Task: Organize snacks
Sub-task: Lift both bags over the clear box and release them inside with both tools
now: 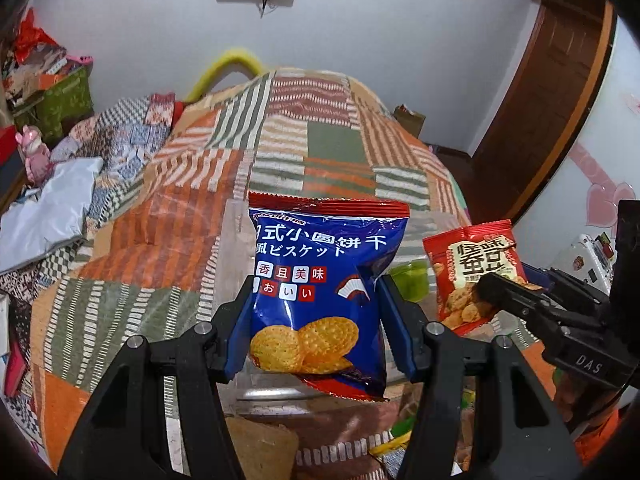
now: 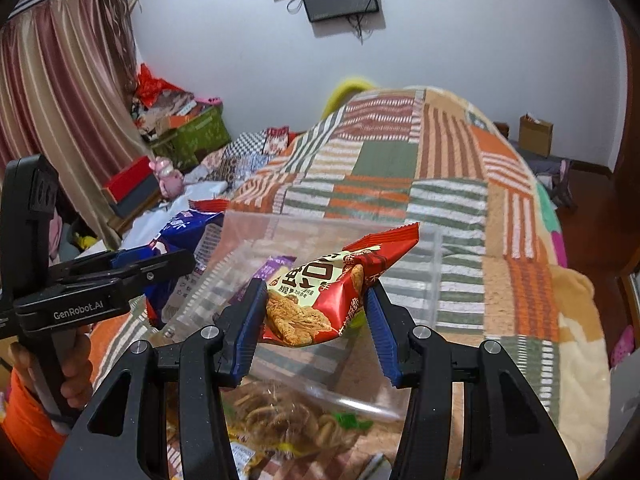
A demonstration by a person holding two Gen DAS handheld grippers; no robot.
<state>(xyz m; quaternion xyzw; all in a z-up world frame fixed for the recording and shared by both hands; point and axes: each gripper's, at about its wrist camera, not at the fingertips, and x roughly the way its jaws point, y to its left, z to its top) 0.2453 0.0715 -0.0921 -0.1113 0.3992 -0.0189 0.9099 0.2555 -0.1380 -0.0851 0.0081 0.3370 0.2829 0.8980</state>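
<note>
Above clear bin (image 2: 434, 276), packets held.

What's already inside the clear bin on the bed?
Through the clear bin wall, a purple packet shows inside. A green cup shows behind the blue bag. The held red bag hides the rest.

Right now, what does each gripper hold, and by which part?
The left gripper holds a blue biscuit packet by its lower side edges. The right gripper holds a red snack packet by its lower half.
</note>
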